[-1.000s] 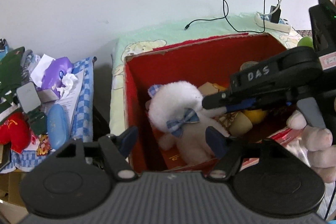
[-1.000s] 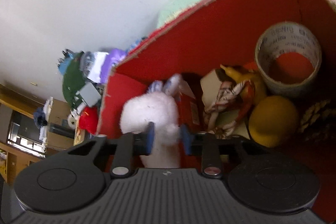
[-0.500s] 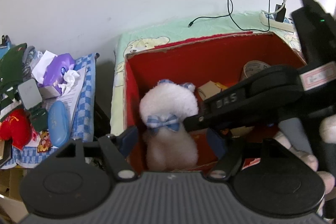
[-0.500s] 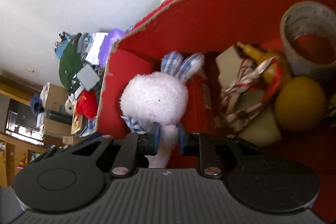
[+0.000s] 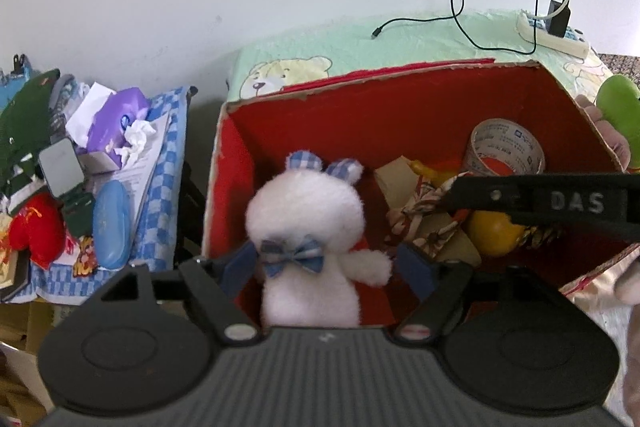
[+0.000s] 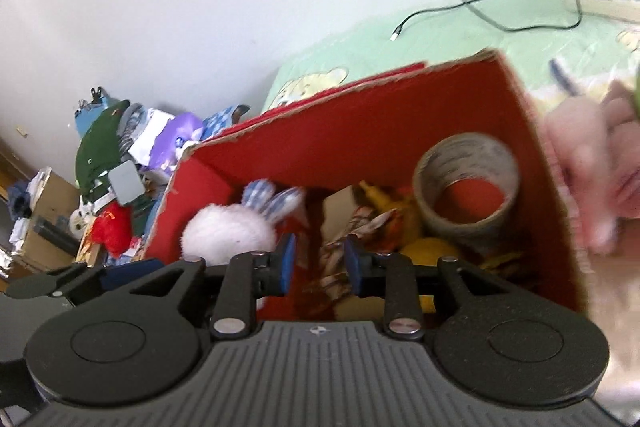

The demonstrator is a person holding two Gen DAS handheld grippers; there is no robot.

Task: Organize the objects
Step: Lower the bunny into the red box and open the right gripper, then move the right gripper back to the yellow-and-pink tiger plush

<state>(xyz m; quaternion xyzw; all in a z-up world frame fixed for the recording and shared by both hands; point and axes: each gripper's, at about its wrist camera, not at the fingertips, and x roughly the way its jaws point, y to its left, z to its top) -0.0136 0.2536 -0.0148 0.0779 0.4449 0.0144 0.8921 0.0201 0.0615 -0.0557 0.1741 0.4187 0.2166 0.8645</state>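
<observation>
A white plush bunny (image 5: 308,227) with blue checked ears and bow stands upright at the left end of a red-lined cardboard box (image 5: 360,107). My left gripper (image 5: 328,269) is open, its blue pads on either side of the bunny, apart from it. My right gripper (image 6: 316,265) is open and empty above the box's near edge, with the bunny (image 6: 228,237) to its left. The right gripper's arm (image 5: 560,203) crosses the box in the left wrist view. The box also holds a tape roll (image 5: 506,149), a yellow ball (image 5: 494,237) and patterned cloth (image 5: 420,215).
A cluttered side table to the left carries a blue glasses case (image 5: 112,223), a purple tissue pack (image 5: 116,127) and a red plush (image 5: 38,229). A green sheet (image 5: 360,43) behind the box holds a black cable and a power strip (image 5: 554,35). A pink plush (image 6: 592,163) lies right of the box.
My right gripper let go of the bunny, opened and drew back to the right. The bunny now stands upright in the box. The left gripper stayed open.
</observation>
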